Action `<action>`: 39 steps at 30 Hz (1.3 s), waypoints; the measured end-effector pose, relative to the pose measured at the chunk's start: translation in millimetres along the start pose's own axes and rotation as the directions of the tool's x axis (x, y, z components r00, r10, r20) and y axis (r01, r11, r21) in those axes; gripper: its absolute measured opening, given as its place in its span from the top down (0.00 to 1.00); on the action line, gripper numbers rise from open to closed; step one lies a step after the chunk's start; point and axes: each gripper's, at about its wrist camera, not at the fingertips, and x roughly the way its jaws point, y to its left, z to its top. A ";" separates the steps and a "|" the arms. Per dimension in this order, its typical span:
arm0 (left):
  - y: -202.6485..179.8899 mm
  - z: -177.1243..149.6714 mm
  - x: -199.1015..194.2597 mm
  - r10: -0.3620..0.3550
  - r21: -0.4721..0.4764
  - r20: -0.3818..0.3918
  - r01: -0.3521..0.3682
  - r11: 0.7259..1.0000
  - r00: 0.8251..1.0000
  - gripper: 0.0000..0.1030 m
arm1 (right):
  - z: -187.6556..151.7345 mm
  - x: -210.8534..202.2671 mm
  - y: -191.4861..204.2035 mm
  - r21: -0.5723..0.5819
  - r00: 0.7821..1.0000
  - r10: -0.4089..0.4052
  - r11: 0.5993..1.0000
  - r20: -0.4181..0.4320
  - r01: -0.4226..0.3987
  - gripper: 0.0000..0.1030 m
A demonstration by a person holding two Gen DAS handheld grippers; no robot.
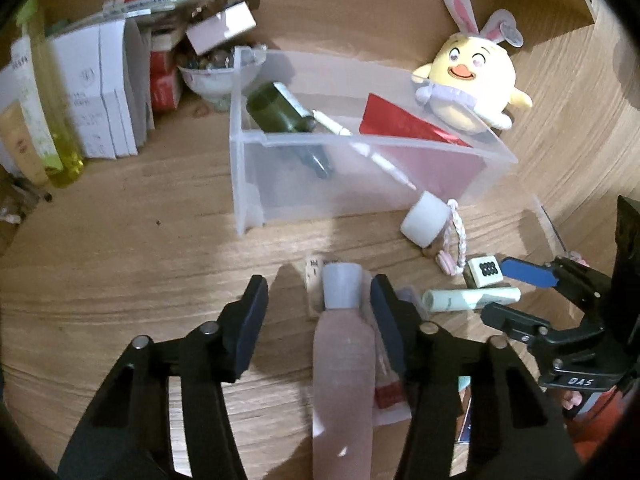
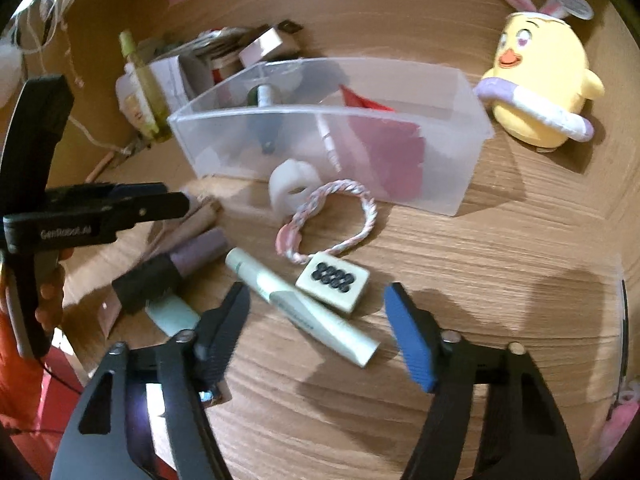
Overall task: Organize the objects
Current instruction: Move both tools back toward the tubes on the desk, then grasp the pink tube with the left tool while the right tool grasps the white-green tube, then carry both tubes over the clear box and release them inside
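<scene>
A clear plastic bin sits on a wooden table, holding a dark green bottle and a red packet. In front of the bin, the left gripper stands apart around a pink tube. The right gripper is spread wide over a pale green tube touching a mahjong tile. A yellow chick plush stands right of the bin.
</scene>
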 end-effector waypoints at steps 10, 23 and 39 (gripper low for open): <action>2.6 -0.9 2.3 -0.080 -0.025 -0.001 0.080 0.997 0.997 0.76 | -7.4 -2.8 0.1 -0.014 1.000 -0.016 1.000 -0.020 0.016 0.71; 23.9 -15.6 -5.2 -0.005 -0.021 -0.014 0.005 1.000 1.000 0.81 | -18.5 -8.5 7.1 -0.079 0.998 -0.023 0.997 -0.063 0.018 0.78; 24.4 -14.2 -5.5 0.065 0.007 0.019 -0.065 0.998 0.998 0.80 | -0.2 9.4 21.6 -0.102 0.999 0.015 0.995 -0.036 -0.019 0.86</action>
